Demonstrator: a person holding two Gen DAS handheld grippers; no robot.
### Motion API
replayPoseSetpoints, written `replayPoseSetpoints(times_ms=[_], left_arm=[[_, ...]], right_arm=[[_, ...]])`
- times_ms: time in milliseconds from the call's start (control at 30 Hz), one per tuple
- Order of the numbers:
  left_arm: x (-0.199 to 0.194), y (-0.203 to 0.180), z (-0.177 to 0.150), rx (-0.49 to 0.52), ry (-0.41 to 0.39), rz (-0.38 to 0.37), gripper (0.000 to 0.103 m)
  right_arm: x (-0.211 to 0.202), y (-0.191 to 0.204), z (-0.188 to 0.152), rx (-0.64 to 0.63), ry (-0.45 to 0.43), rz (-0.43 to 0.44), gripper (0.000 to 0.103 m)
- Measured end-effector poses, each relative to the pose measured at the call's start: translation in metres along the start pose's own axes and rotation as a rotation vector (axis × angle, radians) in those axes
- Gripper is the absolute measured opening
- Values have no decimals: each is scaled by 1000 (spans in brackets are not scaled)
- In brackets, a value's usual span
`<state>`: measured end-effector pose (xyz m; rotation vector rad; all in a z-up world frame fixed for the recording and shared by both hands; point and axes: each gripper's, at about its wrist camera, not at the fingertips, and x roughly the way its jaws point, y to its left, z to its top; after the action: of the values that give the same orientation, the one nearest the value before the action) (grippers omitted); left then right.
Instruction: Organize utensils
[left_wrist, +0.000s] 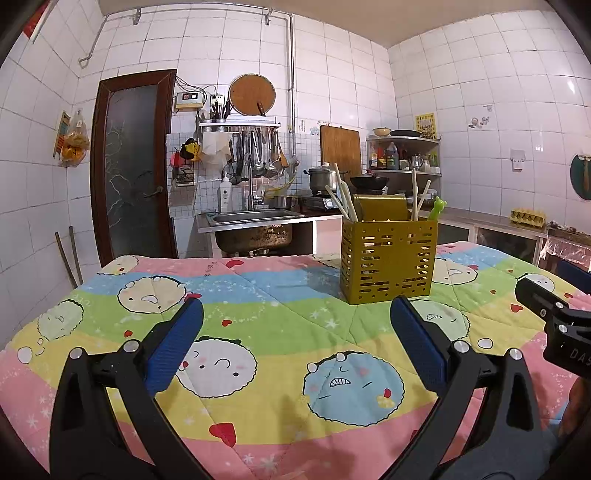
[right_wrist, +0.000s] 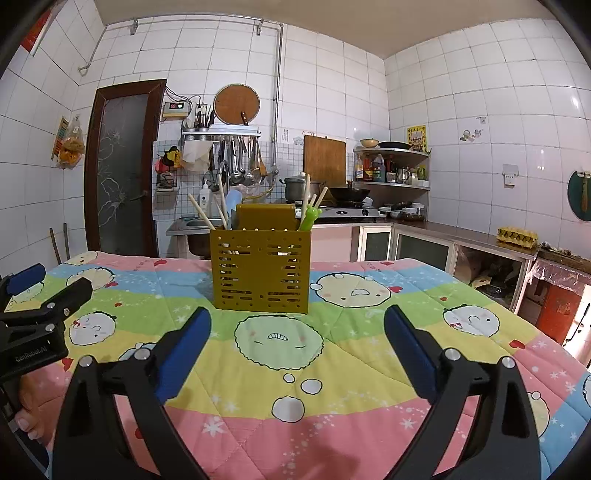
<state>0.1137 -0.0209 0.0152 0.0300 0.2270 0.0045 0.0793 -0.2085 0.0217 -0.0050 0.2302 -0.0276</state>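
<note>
An olive-yellow slotted utensil holder (left_wrist: 388, 258) (right_wrist: 260, 268) stands upright on the quilt-covered table. Pale chopsticks (left_wrist: 343, 199) (right_wrist: 201, 212) lean out of its left side, more chopsticks (left_wrist: 419, 195) (right_wrist: 317, 197) and a green frog-headed utensil (left_wrist: 437, 208) (right_wrist: 309, 218) out of its right. My left gripper (left_wrist: 297, 310) hovers open over the quilt, short of the holder, with nothing between its blue pads. My right gripper (right_wrist: 297, 317) is open too, centred in front of the holder and holding nothing. Each gripper shows at the edge of the other's view.
The table wears a pastel striped quilt (left_wrist: 258, 295) (right_wrist: 351, 350) with cartoon faces. Behind are a sink (left_wrist: 255, 218), a rack of hanging ladles (left_wrist: 258, 155), a stove with pots (right_wrist: 347, 195), corner shelves with bottles (left_wrist: 402, 155) and a dark door (left_wrist: 133, 166). A hand (right_wrist: 27, 421) shows at lower left.
</note>
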Motion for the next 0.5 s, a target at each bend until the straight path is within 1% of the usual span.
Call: replayPoseSetpoints(times_ms=[500], left_arm=[[0,0,0,1,0,-21,98]], right_arm=[[3,-2,2,9,18,-5,93]])
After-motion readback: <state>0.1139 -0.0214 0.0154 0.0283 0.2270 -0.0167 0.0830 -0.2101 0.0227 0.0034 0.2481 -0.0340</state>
